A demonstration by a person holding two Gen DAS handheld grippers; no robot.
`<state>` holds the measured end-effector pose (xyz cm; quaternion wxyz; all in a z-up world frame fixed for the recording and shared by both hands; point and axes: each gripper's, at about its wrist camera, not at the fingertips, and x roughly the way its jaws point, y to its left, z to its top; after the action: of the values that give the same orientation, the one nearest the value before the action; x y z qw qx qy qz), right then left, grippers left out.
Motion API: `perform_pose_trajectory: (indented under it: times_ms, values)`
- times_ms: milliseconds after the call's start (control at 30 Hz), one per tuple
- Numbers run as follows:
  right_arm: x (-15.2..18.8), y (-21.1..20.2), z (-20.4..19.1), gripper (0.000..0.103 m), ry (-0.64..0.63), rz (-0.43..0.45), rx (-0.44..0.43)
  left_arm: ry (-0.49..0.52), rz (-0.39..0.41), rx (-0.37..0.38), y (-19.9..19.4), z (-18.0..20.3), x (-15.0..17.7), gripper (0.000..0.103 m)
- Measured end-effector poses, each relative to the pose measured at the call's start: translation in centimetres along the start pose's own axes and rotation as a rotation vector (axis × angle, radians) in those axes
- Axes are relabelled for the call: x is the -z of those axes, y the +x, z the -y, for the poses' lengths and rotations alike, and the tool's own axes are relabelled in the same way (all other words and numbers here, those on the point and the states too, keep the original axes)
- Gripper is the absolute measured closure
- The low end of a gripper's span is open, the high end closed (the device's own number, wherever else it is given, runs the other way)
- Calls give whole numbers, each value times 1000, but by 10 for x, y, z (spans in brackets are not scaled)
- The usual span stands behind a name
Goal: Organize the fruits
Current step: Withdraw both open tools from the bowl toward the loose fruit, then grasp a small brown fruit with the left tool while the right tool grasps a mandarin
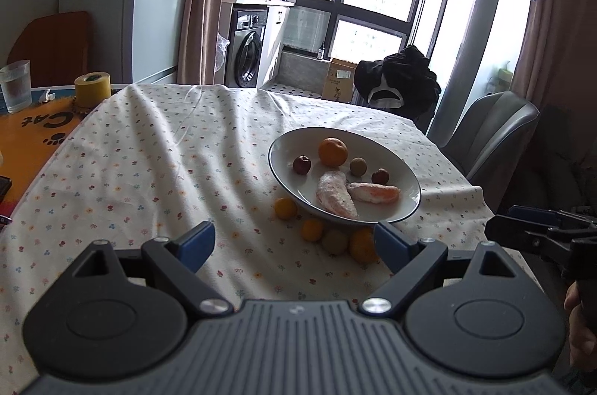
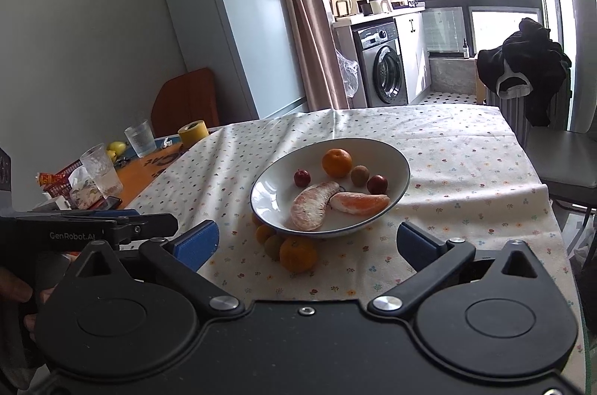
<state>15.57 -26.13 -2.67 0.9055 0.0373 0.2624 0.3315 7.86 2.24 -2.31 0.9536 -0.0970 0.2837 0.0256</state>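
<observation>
Two wrist views of a table under a flower-print tablecloth [image 1: 168, 163]. Legible writing: "GenRobot.AI" in pale letters on the side of the left gripper [image 2: 123, 227] as seen from the right wrist camera; "Cat", inverted, beside a paw print on the orange mat [image 1: 33, 130] at the table's left edge. Print on the red packet [image 2: 61, 173] and on the cardboard box [image 1: 341, 77] by the window is too small to read.

Left gripper [image 1: 294, 243]: jaws spread wide, blue pads apart, nothing between them, held low over the cloth before the plate. Right gripper [image 2: 308, 242]: jaws likewise wide apart and empty; only its dark tip enters the left view at the right edge.

White plate [image 2: 268, 204] with a dark rim holds 1 orange [image 2: 337, 162], 2 small red fruits [image 2: 302, 177], 1 brownish round fruit [image 2: 359, 175] and 2 peeled citrus segments [image 2: 311, 206]. Loose on the cloth, touching or just beside the plate's near rim: 4 small fruits, 3 orange [image 1: 312, 230] and 1 dull green-brown [image 1: 334, 242]. In the right view the plate rim hides part of this cluster, and the fourth is barely visible.

Behind the mat: a yellow tape roll [image 1: 92, 89] and a ribbed glass [image 1: 15, 85]. A hand [image 1: 580, 327] is cut off at the right edge of the left view
</observation>
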Motion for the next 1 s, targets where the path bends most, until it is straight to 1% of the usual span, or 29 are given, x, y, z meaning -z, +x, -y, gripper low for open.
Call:
perform_pose_trajectory:
  times_ms: [200,300,467,600,700,767,833,933,1000]
  values:
    - [5,-6,-1,0,-2,-17,11,20,3,5,-8,5,4,12]
    - [6,-6,-2,0,-5,-32,10,18,4,23,-11,4,5,12]
    - [7,-6,-3,0,-2,-34,2,28,-8,16,-10,4,7,13]
    - [8,-2,-4,0,0,-39,-5,32,-12,22,-7,3,8,15]
    - [10,3,-6,0,-4,-50,-7,36,-15,27,-4,2,9,20]
    - [11,7,-5,2,-4,-58,-9,35,-23,29,0,1,11,23]
    - [12,11,-4,8,1,-69,-13,30,-34,30,5,0,12,29]
    - [13,19,-4,16,-2,-88,-13,25,-48,35,12,-2,15,34]
    - [15,24,-4,17,-2,-96,-14,22,-54,39,16,-4,16,35]
